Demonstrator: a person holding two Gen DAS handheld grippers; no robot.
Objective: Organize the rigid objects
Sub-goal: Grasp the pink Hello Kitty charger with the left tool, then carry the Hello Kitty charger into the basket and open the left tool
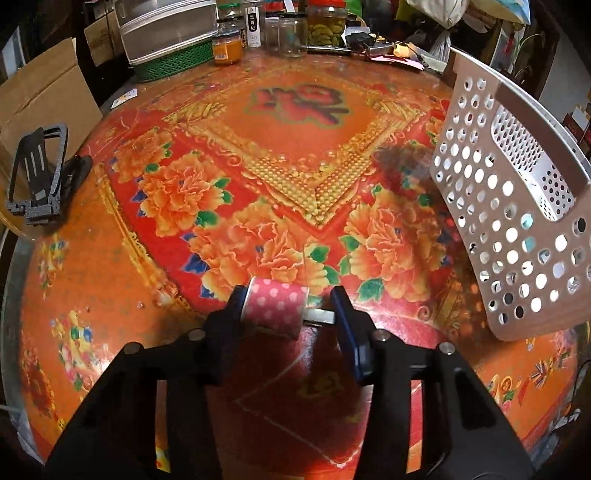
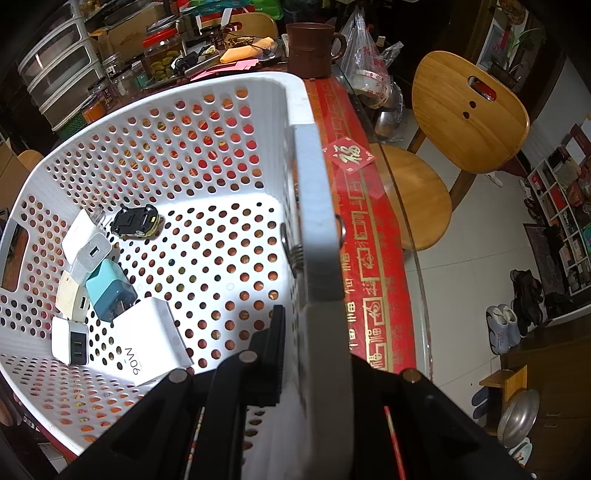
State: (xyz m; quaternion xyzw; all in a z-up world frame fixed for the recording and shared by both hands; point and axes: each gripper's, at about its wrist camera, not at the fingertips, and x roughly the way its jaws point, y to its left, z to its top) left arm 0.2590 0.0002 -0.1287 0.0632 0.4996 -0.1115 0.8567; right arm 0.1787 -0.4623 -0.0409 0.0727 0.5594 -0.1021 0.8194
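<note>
My left gripper point(image 1: 288, 314) is shut on a pink polka-dot tape roll point(image 1: 275, 308) and holds it above the red floral tablecloth point(image 1: 288, 147). The white perforated basket point(image 1: 517, 206) stands tilted at the right of that view. My right gripper point(image 2: 314, 332) is shut on the basket's rim point(image 2: 317, 221) and tips the basket. Inside the basket lie several chargers, among them a teal one point(image 2: 109, 291) and a white 90W one point(image 2: 151, 339), and a small black toy car point(image 2: 136, 221).
A black phone stand point(image 1: 37, 177) sits at the table's left edge beside a cardboard box point(image 1: 40, 99). Jars point(image 1: 325, 26), a green tray and plastic drawers point(image 1: 166, 29) crowd the far edge. A brown mug point(image 2: 310, 48) and wooden chair point(image 2: 465, 110) lie to the right.
</note>
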